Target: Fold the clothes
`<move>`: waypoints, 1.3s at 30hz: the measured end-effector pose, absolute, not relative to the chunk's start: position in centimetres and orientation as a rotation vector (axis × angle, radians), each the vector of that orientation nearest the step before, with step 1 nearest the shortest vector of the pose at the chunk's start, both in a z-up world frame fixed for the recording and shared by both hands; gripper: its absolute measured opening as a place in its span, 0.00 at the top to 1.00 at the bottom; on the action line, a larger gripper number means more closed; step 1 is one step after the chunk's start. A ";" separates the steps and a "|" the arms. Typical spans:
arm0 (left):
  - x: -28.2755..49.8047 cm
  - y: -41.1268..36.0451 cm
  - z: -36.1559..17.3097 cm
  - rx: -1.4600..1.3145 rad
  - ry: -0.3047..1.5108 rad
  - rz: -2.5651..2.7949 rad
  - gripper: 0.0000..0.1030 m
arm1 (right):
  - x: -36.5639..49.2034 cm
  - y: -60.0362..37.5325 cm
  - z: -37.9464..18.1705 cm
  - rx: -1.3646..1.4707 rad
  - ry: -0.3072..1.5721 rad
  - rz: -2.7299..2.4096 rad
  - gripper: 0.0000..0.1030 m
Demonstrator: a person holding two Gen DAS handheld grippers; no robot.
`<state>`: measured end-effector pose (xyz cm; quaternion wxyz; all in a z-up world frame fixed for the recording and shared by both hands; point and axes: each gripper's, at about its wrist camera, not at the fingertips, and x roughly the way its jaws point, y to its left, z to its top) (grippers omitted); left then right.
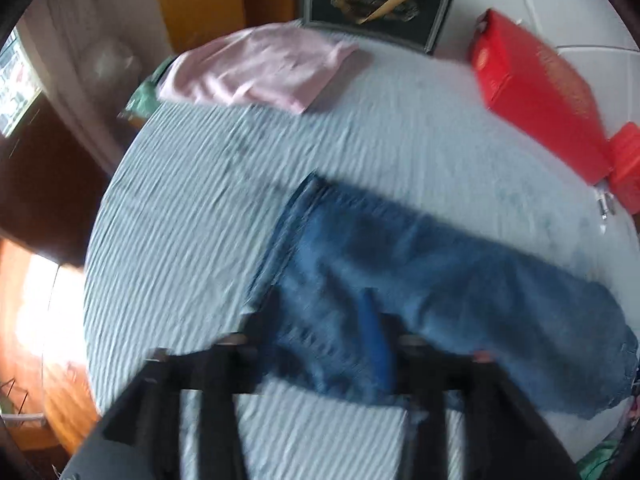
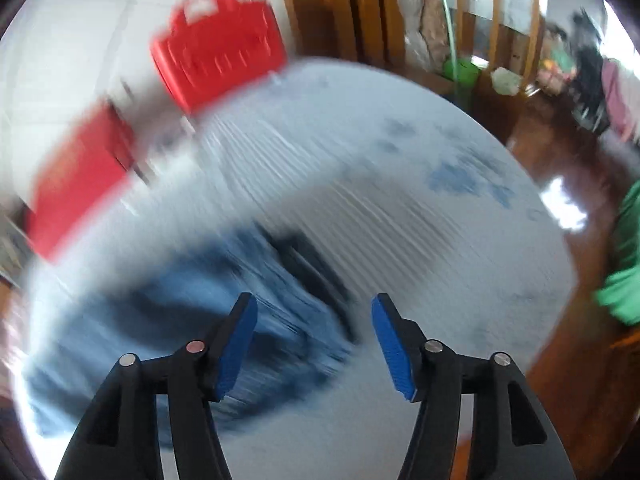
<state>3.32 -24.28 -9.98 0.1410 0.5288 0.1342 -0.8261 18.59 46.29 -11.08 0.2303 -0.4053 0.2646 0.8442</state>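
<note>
Blue jeans (image 1: 420, 280) lie across the striped pale-blue cloth of the round table (image 1: 192, 216). My left gripper (image 1: 324, 340) sits over their near edge; denim lies between its wide-apart fingers, and one blue pad (image 1: 376, 344) shows against the fabric. The jaws look open, with no clear pinch. A folded pink garment (image 1: 260, 72) lies at the table's far side. In the blurred right wrist view, my right gripper (image 2: 314, 344) is open and empty, above the table just right of the jeans (image 2: 180, 320).
A long red box (image 1: 540, 96) and a red plastic case (image 2: 218, 48) stand at the table's edge by the white wall. A dark framed picture (image 1: 376, 0) leans behind the pink garment. Wooden floor and furniture surround the table; something green (image 2: 624, 264) lies at right.
</note>
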 end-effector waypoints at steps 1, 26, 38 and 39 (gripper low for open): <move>2.4 -24.1 -10.2 1.514 0.383 -2.400 0.25 | 18.2 46.2 -10.7 -1.097 0.776 2.362 0.37; 0.8 -22.3 -17.1 1.451 0.257 -2.289 0.66 | 15.4 46.4 -14.6 -1.093 0.772 2.388 0.95; -1.8 2.6 -14.8 1.859 0.190 -2.842 0.66 | 11.5 44.1 -15.7 -1.189 0.698 2.501 0.93; -2.1 5.8 -14.9 1.905 0.163 -2.880 0.66 | 10.9 42.9 -15.2 -1.209 0.709 2.559 0.93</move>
